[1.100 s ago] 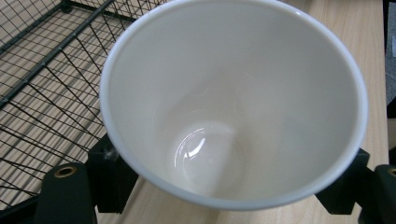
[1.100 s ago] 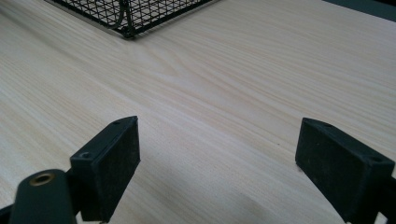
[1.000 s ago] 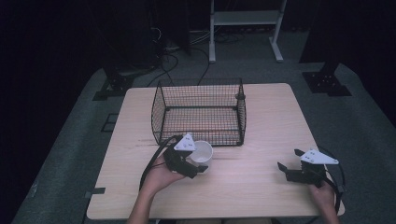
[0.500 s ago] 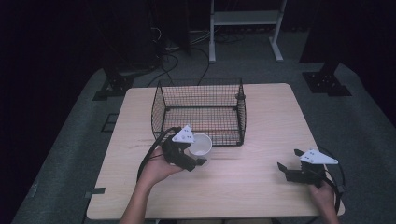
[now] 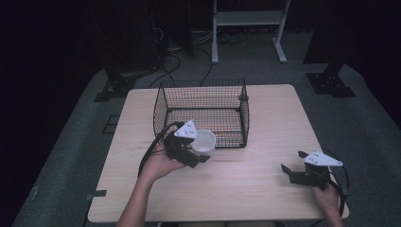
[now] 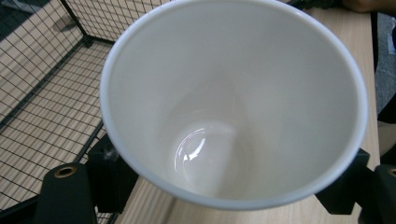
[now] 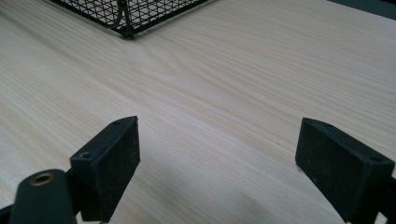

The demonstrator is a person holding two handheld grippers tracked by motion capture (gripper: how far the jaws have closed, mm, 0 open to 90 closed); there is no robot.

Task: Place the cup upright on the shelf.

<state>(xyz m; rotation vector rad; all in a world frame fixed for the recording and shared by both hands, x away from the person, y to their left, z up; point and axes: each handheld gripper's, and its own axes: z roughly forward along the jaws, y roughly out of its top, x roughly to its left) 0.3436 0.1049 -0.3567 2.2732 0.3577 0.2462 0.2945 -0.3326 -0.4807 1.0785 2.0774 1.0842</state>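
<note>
A white cup [image 5: 204, 141] hangs just off the table at the front wall of the black wire basket [image 5: 203, 90], with my left gripper [image 5: 201, 156] shut on it. In the left gripper view the empty cup [image 6: 233, 102] has its mouth toward the camera, a black jaw on each side of it, and the basket [image 6: 42, 107] lies to its left. My right gripper [image 5: 289, 171] rests near the table's front right with its jaws wide apart. In the right gripper view that right gripper [image 7: 217, 161] has only bare wood between its pads.
The light wooden table [image 5: 265, 118] carries the wire basket at its far middle. A basket corner [image 7: 125, 28] lies ahead of the right gripper. Dark floor, cables and a white rack [image 5: 246, 19] are behind the table.
My left gripper has lifted the cup and carried it a little toward the basket's front wall. The right gripper has stayed where it was.
</note>
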